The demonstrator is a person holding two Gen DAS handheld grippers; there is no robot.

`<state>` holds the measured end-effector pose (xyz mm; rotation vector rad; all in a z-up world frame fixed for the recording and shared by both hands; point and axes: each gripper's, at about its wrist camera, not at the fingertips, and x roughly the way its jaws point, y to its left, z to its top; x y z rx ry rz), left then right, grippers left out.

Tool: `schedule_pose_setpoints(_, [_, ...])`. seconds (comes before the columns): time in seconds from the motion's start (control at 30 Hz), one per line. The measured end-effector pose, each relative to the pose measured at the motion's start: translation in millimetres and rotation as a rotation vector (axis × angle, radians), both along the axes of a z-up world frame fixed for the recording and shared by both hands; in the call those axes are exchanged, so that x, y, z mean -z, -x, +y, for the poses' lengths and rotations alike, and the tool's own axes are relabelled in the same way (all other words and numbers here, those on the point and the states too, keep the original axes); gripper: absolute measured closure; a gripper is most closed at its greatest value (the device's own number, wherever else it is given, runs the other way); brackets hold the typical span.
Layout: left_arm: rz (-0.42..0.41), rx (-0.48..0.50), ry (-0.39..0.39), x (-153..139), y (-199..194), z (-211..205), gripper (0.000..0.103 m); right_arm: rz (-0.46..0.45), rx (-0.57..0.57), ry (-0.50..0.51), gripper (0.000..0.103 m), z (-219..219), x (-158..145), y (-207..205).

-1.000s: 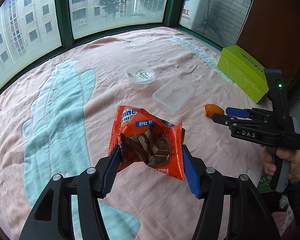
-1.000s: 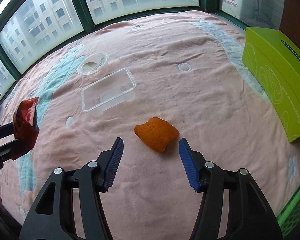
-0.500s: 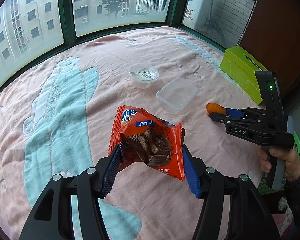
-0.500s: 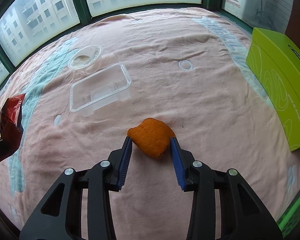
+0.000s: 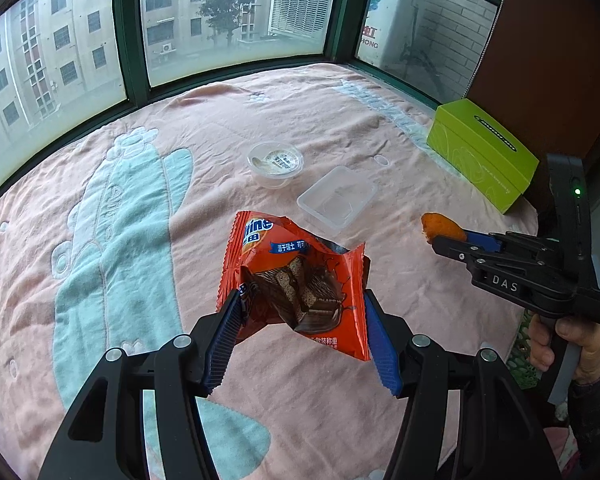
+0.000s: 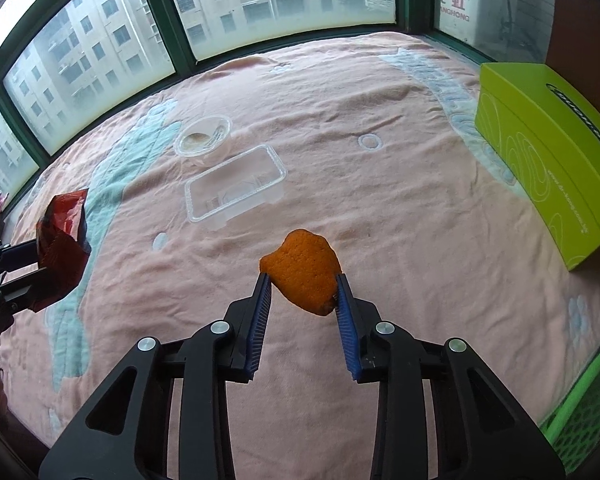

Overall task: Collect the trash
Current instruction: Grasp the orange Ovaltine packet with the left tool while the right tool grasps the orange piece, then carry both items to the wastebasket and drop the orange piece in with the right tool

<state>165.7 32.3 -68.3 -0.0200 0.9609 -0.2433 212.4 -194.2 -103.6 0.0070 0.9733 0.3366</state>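
My left gripper (image 5: 300,308) is shut on an orange-red snack wrapper (image 5: 296,280) and holds it above the pink blanket (image 5: 140,160). The wrapper also shows at the left of the right wrist view (image 6: 62,240). My right gripper (image 6: 302,286) is shut on an orange peel (image 6: 302,272), lifted off the blanket; the peel also shows in the left wrist view (image 5: 440,226). A clear rectangular tray (image 6: 234,192) and a round clear cup (image 6: 204,140) lie on the blanket beyond.
A lime green box (image 6: 548,152) stands at the right edge of the blanket. A green mesh basket (image 6: 584,412) shows at the lower right. Windows (image 5: 228,12) run along the far side.
My right gripper closed around the orange peel and lifted it off the blanket. My left gripper kept holding the wrapper and rose a little.
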Motion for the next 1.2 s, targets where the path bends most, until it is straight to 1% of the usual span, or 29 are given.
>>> schedule_pose_setpoints(0.37, [-0.029,0.04,0.026,-16,17,-31,0.046,-0.05,0.086,-0.046,0.071,-32,-36,51])
schedule_pose_setpoints(0.73, [-0.05,0.125,0.051,-29,31,-78,0.046,-0.099,0.199,-0.068,0.07,-78,-61,106])
schedule_pose_setpoints(0.87, [-0.061,0.155,0.056,-36,37,-95,0.046,-0.127,0.235,-0.043,0.07,-92,-69,122])
schedule_pose_setpoints(1.07, [-0.074,0.187,0.073,-44,42,-118,0.046,-0.155,0.302,-0.047,0.07,-118,-80,146])
schedule_pose_setpoints(1.2, [-0.09,0.199,0.083,-51,46,-132,0.046,-0.174,0.35,-0.027,0.07,-134,-86,162])
